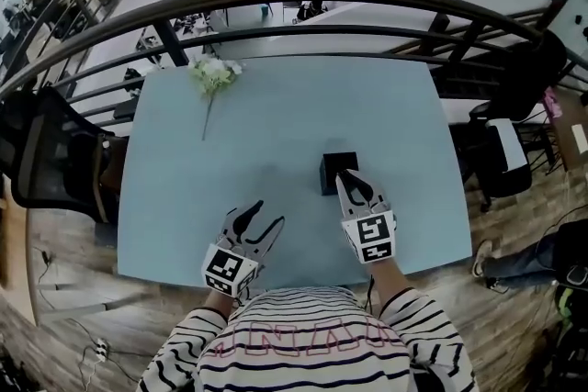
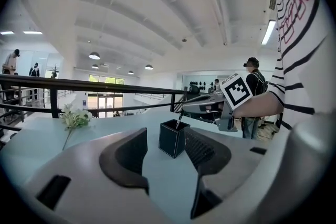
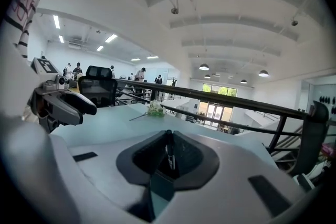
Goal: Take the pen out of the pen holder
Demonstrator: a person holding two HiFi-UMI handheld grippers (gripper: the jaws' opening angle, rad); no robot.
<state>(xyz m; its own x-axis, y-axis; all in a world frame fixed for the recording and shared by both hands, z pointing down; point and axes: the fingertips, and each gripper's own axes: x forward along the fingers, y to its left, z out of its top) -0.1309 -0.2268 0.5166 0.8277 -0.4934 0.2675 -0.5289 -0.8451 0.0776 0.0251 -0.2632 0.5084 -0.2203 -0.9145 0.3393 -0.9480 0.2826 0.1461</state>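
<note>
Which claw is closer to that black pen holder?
Right. The right gripper is just over the pen holder, shut on the pen; the left gripper, open, sits off to the holder's left.

Your counter (image 1: 276, 124) is pale blue. The pen holder (image 1: 331, 172) is black, the pen (image 2: 179, 121) dark; the flower (image 1: 214, 73) is white with a green stem. Your left gripper (image 1: 270, 212) and right gripper (image 1: 347, 181) are pale grey with black jaws and black-and-white square markers. Your shirt (image 1: 312, 344) has black and white stripes.

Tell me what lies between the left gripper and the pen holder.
Only bare table lies between the left gripper and the pen holder; the left gripper view shows it, and the head view agrees.
</note>
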